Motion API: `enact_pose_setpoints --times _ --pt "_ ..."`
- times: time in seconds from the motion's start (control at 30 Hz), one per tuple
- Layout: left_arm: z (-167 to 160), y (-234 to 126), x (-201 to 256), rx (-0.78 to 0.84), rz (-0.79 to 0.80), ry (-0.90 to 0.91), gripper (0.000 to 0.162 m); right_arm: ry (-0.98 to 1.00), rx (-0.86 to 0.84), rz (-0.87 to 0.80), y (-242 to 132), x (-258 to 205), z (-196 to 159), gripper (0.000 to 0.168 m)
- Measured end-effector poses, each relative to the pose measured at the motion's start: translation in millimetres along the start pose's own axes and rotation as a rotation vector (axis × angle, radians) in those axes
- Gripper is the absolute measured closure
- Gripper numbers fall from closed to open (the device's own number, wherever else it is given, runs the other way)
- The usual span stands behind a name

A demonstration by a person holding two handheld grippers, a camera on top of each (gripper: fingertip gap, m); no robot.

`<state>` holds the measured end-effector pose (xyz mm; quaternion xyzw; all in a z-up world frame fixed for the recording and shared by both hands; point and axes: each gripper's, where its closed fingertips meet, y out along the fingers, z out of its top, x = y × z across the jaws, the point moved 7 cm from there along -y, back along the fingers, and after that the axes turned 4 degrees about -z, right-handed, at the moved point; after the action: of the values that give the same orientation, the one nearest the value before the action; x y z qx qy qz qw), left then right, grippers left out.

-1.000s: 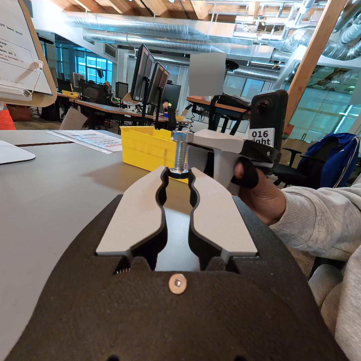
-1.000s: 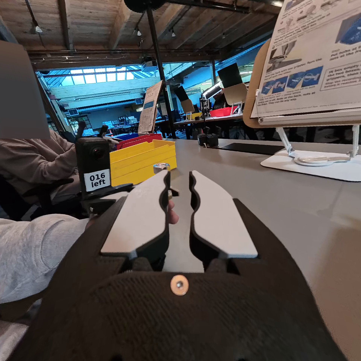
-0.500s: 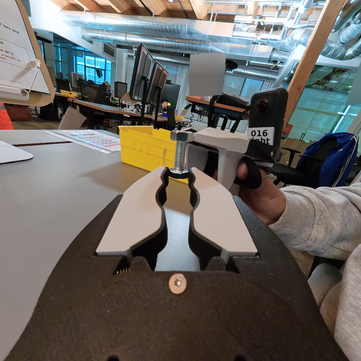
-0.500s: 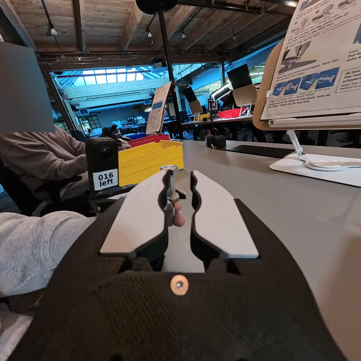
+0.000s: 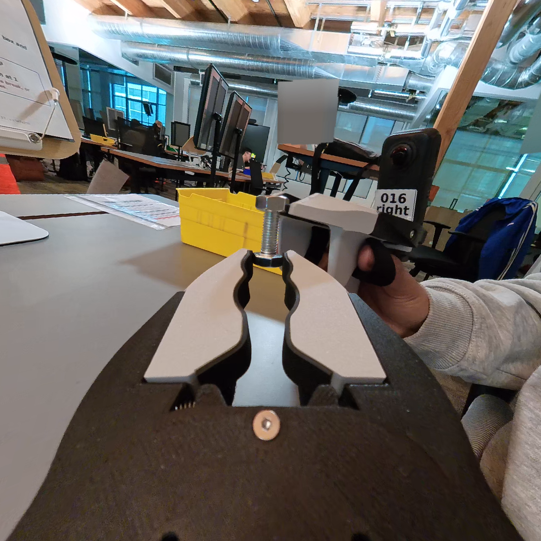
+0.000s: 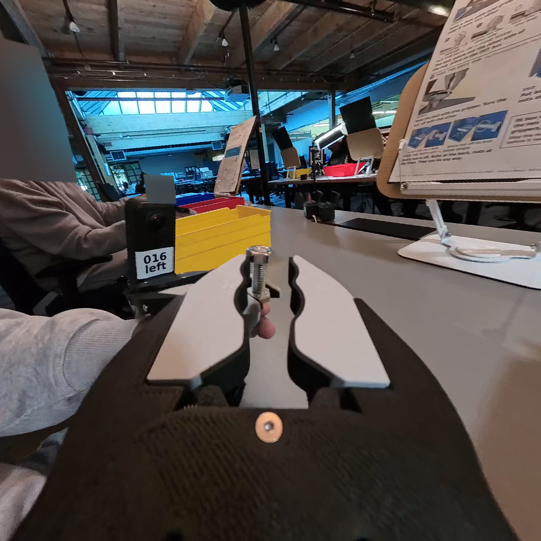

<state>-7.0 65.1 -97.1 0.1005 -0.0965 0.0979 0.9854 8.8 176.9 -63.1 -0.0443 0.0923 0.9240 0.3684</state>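
Observation:
My left gripper is shut on a hex nut with a silver bolt standing upright in it, head up, held above the grey table. My right gripper comes from the opposite side, level with the bolt head. Its jaws stand slightly apart, with the bolt between the fingertips and close to the left one. In the left wrist view the right gripper reaches the bolt head from the right. In the right wrist view the left gripper's fingers show below the nut.
A yellow bin stands on the table just behind the bolt; it also shows in the right wrist view with a red bin behind it. A document stand on a white base stands nearby. A blue jacket hangs on a chair. Only a small space, under 4 cm, lies between the two pairs of fingers.
My right gripper has moved in until the bolt, first hidden behind its left finger, stands between its fingertips. My left gripper has kept still, holding the nut.

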Motion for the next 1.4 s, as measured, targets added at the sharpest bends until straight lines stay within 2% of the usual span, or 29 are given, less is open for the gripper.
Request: enact_pose_setpoints --times 0.13,0.3,0.47,0.63,0.73,1.03,1.4 --pt "3 -2 -2 0.014 0.007 -0.005 0.142 0.014 -0.011 -0.055 -2 9 -1 0.148" --pt "2 -1 -2 0.012 0.003 -0.007 0.142 0.001 0.036 0.034 -2 -2 4 0.142" --pt "1 0 0 0.008 -0.007 -0.002 0.142 -0.042 0.013 0.039 0 -7 2 0.144" --pt "3 -2 -1 0.024 -0.005 -0.014 0.142 0.022 0.004 -0.043 -3 7 1 0.15" --pt "3 -2 -1 0.025 -0.004 -0.015 0.142 0.06 0.031 -0.021 -5 9 4 0.147" --pt "2 -1 -1 0.019 -0.002 -0.012 0.142 -0.087 0.038 0.058 -2 -15 5 0.147" --pt "0 1 4 -0.011 -0.01 0.026 0.142 -0.093 0.032 0.052 0 -16 3 0.138"
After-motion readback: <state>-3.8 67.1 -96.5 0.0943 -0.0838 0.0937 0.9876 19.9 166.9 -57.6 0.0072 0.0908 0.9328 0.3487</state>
